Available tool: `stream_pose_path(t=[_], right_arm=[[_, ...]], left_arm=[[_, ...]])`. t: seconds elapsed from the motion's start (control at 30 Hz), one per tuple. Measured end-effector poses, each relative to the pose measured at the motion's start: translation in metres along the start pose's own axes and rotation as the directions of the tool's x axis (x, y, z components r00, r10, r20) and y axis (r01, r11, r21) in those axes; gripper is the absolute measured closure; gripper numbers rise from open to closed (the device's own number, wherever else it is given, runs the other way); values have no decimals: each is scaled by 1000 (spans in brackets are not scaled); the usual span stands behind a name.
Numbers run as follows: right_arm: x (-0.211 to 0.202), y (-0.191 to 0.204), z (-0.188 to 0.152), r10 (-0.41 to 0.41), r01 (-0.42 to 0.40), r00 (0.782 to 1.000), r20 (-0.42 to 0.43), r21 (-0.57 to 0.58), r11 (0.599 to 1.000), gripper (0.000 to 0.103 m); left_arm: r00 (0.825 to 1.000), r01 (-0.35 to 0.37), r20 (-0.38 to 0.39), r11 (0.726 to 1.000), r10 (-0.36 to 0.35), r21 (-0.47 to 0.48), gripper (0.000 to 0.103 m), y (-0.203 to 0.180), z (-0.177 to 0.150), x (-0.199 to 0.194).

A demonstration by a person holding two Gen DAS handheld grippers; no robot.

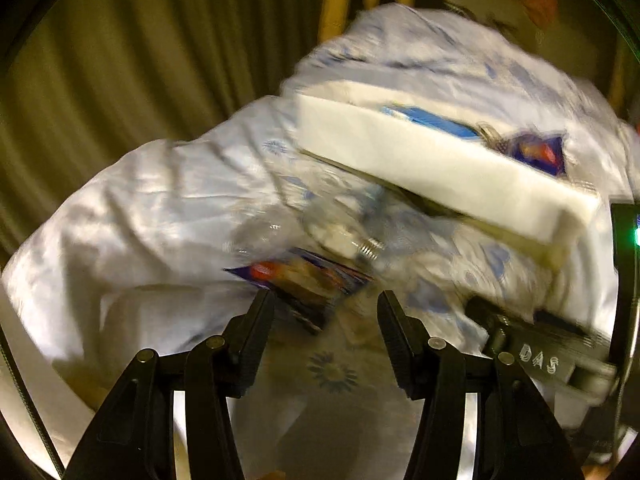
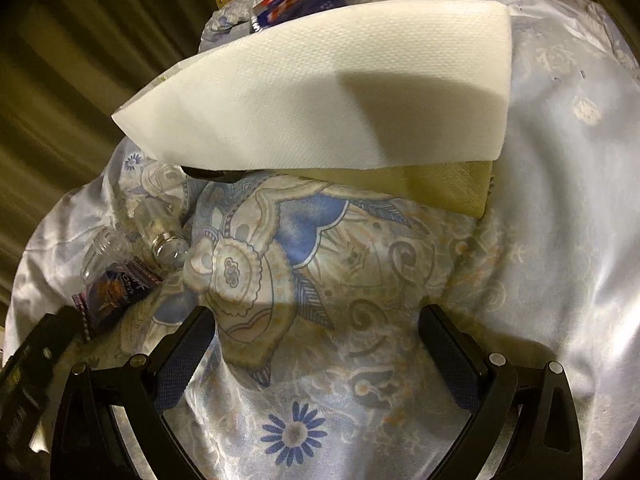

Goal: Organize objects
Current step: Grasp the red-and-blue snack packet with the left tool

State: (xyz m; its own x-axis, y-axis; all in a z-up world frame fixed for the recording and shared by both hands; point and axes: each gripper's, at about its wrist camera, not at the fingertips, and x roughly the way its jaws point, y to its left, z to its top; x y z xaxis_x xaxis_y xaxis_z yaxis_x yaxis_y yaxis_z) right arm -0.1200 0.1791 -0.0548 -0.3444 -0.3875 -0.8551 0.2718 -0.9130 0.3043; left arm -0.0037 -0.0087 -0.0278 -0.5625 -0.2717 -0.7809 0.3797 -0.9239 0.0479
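item: white foam box [image 2: 320, 92], sitting on the floral cloth [image 2: 360, 280] toward its far edge, one blue snack packet [image 1: 536, 152] and a blue carton [image 1: 432, 120] showing inside it.
loose stock: second snack packet [image 1: 304, 284], a light bulb [image 1: 352, 244] and clear plastic jars [image 2: 160, 232], lying together near the cloth's left edge, touching or nearly so.
left gripper [image 1: 326, 304]: jaws standing open, empty, hovering just short of the loose packet; view is blurring.
right gripper [image 2: 316, 320]: jaws spreading wide, holding nothing, over bare cloth in front of the box.
handling note: judging the packet as the next pick; pinching its near edge, staying clear of the bulb.
room: open cloth lying between cluster and box; cloth falling away at left, curtain [image 1: 120, 80] beyond.
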Motion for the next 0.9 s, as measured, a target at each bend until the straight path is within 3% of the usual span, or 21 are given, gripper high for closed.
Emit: stream_pose_path(t=[0.17, 0.3, 0.5, 0.57, 0.67, 0.9], right_arm=[[2, 3, -1, -15, 15, 1000, -2, -12, 1000, 0], [4, 3, 0, -19, 19, 1000, -3, -17, 1000, 0], [7, 7, 0, -31, 31, 1000, -5, -28, 999, 0], [8, 8, 0, -34, 34, 999, -5, -31, 999, 0], [10, 9, 1, -35, 35, 999, -6, -33, 999, 0], [10, 8, 2, -29, 29, 1000, -4, -30, 999, 0]], left_arm=[[997, -48, -58, 994, 42, -101, 50, 17, 1, 12], [988, -35, -152, 993, 17, -113, 50, 19, 1, 35], [985, -34, -174, 992, 12, -123, 51, 16, 7, 45], [981, -31, -195, 992, 7, -120, 67, 14, 8, 52], [979, -35, -202, 989, 5, -144, 83, 18, 8, 56], [991, 3, -131, 978, -30, -208, 94, 29, 10, 47]])
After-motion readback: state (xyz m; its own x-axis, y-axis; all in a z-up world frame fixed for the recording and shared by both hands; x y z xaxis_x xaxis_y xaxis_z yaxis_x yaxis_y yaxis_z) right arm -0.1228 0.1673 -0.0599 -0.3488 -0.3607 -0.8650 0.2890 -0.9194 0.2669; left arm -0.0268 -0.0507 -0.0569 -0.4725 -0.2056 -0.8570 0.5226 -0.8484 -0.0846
